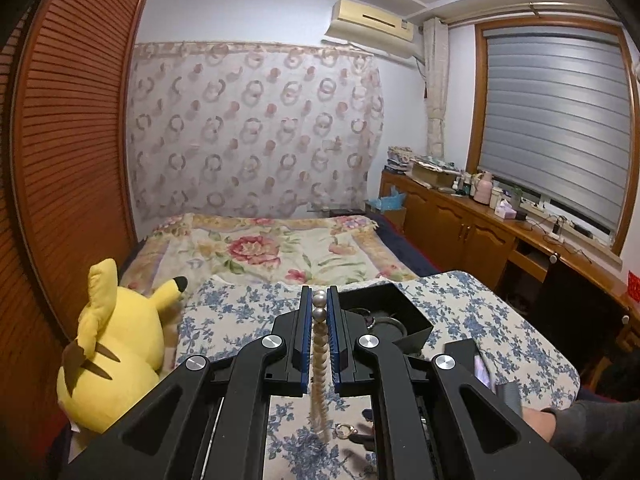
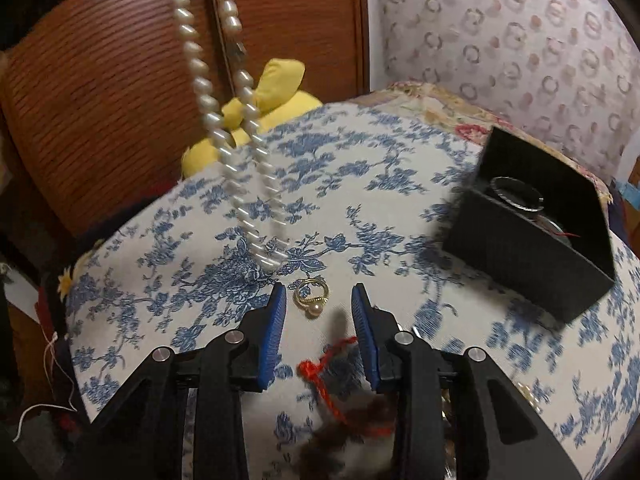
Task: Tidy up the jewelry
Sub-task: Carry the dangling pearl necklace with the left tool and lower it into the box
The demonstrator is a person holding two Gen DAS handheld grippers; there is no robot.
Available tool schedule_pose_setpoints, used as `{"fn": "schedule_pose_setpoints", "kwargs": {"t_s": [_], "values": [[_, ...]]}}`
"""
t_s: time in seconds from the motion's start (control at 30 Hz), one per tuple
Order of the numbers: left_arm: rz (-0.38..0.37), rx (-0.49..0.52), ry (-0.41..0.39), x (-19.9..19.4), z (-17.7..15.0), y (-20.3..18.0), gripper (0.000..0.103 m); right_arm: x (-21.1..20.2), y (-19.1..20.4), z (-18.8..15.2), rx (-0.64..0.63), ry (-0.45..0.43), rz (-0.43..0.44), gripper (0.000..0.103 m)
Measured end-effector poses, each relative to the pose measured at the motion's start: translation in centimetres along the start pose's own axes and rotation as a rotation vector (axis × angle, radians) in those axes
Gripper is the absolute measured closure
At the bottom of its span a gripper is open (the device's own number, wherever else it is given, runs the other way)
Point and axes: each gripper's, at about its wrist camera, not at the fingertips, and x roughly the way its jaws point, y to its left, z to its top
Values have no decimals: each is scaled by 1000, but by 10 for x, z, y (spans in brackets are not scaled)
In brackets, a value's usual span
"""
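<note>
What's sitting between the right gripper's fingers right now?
In the right wrist view, a gold pearl ring lies near the tips of the open right gripper, and red thread lies further back.

Glossy pearl necklace [image 2: 224,120], matt black box [image 2: 532,240], cloth tabletop [image 2: 360,184].

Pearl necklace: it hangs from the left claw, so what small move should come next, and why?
Probably carry the left claw across over the black box and lower. The pearl necklace dangles above the floral cloth, and the box sits open with other pieces inside.
</note>
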Motion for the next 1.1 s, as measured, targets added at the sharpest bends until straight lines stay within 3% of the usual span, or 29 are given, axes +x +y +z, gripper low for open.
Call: {"fn": "schedule_pose_setpoints", "kwargs": {"t_s": [0.1, 0.23, 0.4, 0.6, 0.83, 1.1], "values": [[6, 1, -4, -2, 2, 2, 97, 11, 1, 3, -16, 46, -7, 67], [18, 8, -11, -4, 5, 0, 97, 14, 5, 4, -63, 57, -28, 82], [20, 4, -12, -2, 8, 2, 97, 6, 3, -1, -77, 42, -20, 83], [3, 2, -23, 7, 21, -3, 97, -35, -18, 3, -29, -42, -17, 83], [-22, 13, -39, 28, 48, -23, 97, -81, -62, 17, 20, -121, -82, 83], [-51, 16, -44, 58, 82, -41, 97, -104, -110, 29, 74, -161, -142, 83]]}}
